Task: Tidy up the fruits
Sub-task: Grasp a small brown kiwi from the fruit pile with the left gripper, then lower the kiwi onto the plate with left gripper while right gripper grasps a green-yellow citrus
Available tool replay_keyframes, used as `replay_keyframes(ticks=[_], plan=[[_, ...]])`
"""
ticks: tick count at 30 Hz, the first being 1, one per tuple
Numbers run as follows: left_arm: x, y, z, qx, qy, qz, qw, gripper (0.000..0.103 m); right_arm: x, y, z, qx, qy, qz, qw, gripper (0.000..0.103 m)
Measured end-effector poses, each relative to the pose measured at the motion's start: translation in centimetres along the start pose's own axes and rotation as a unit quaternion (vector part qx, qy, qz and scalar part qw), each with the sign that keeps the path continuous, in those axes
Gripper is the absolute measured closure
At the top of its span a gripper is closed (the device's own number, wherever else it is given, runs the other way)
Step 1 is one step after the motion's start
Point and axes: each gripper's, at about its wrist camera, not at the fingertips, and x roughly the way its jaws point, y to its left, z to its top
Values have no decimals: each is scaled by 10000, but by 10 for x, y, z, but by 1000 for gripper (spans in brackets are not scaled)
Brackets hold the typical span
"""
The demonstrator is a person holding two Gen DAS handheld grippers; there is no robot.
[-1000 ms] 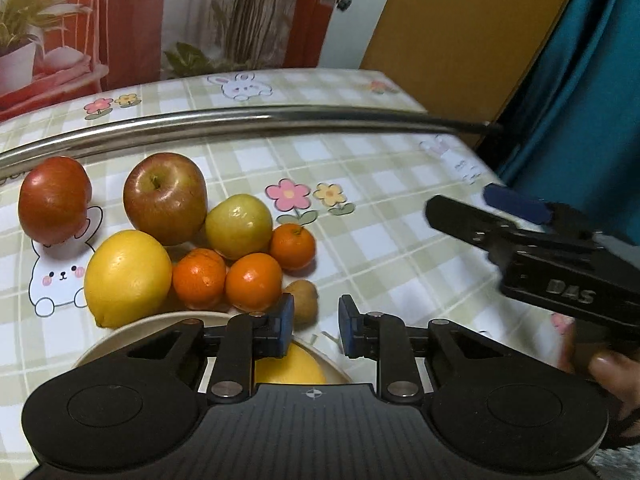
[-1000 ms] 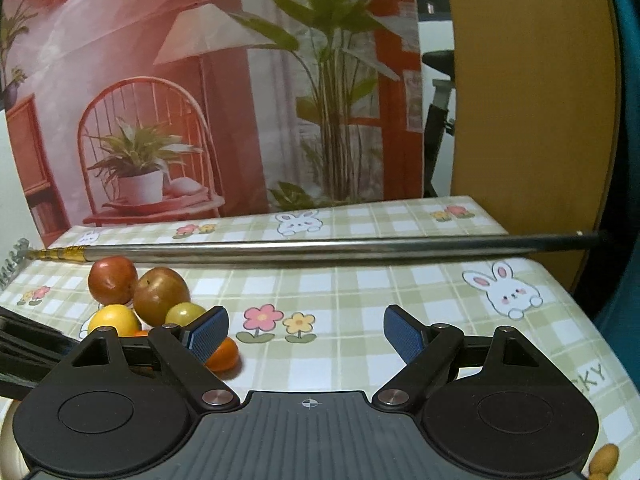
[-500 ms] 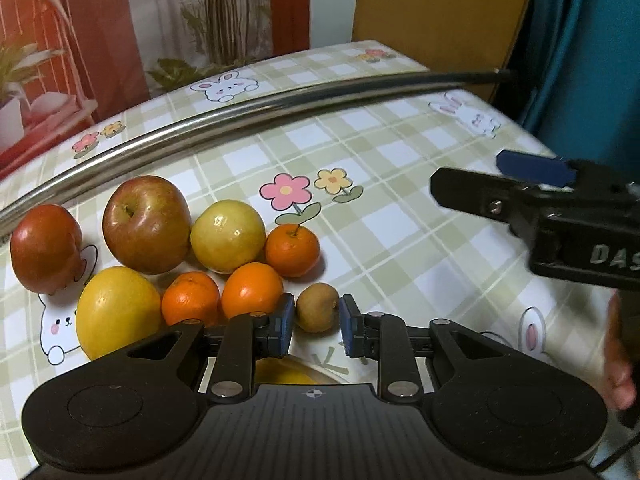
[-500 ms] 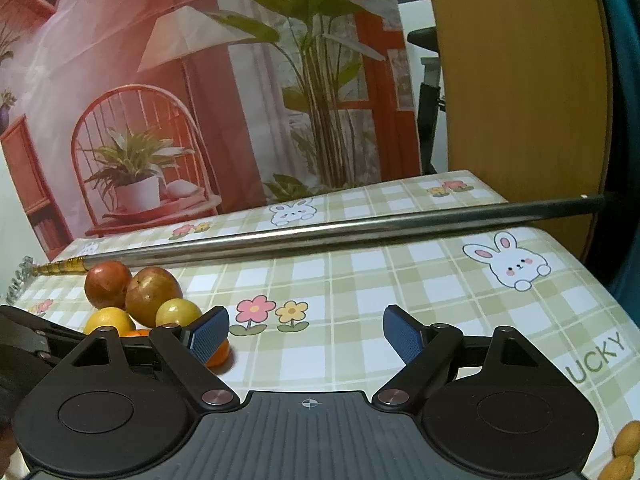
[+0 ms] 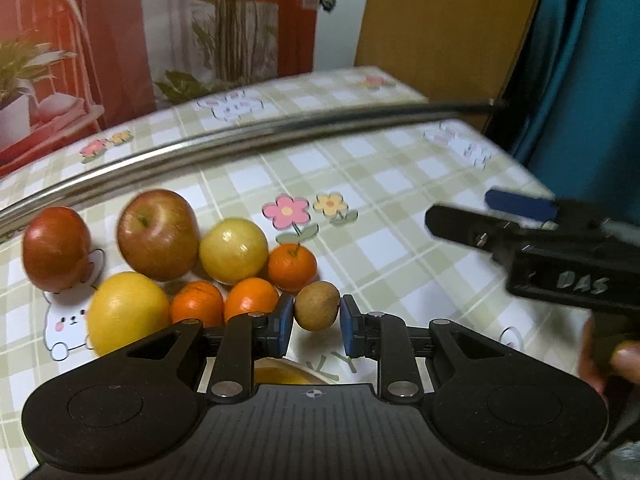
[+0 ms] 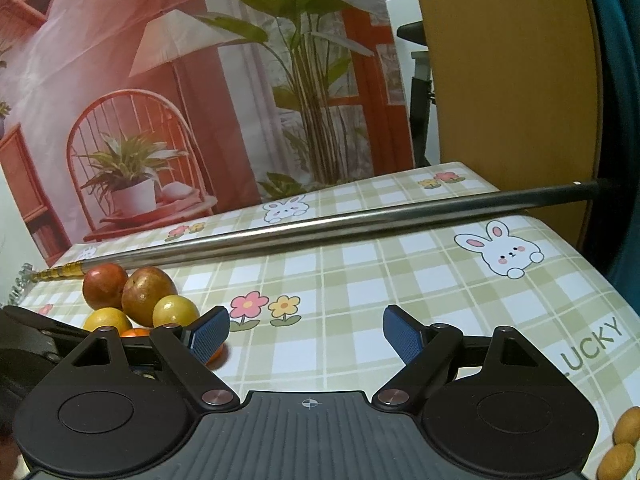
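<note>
L gripper [image 5: 316,322] has its jaws apart w/ a small gap each side of the brown kiwi [image 5: 317,306], which sits on the checked tablecloth [image 5: 400,216] at the right end of the fruit pile, just beside the tangerines [image 5: 251,300]. Apples [image 5: 158,234], a lemon [image 5: 127,312] & a yellow-green fruit [image 5: 233,250] lie behind, near the metal rod [image 5: 240,140]. R gripper [image 6: 306,334] is spread wide, holding nothing, above bare cloth right of the pile.

left gripper [image 5: 313,322]: low over the table, blue pads a small way apart, one on each side of a small brown fruit [image 5: 317,306]
right gripper [image 6: 306,330]: held level, blue pads spread wide, nothing between them
right hand [image 5: 612,360]: gripping the handle
</note>
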Motion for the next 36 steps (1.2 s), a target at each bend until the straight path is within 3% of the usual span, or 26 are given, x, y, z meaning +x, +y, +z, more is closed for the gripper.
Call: replay_keyframes(ticks=[6, 10, 16, 25, 36], plan=[[-44, 22, -10, -510, -479, -10, 9975, 77, 1, 4, 2, -2, -6, 149, 9999, 21], [-71, 41, -23, -793, -734, 187, 9940, 77, 4, 11, 5, -162, -82, 354, 9992, 22], [-96, 65, -40, -1052, -932, 508, 9888, 77, 26, 31, 14, -448, -25, 839, 9955, 32], [-107, 87, -65, -1362, -992, 563, 9841, 77, 78, 87, 17, -1322, 475, 1266, 9820, 47], [-82, 99, -78, -1442, -835, 303, 9855, 77, 111, 110, 11, -1545, 962, 1360, 9738, 59]])
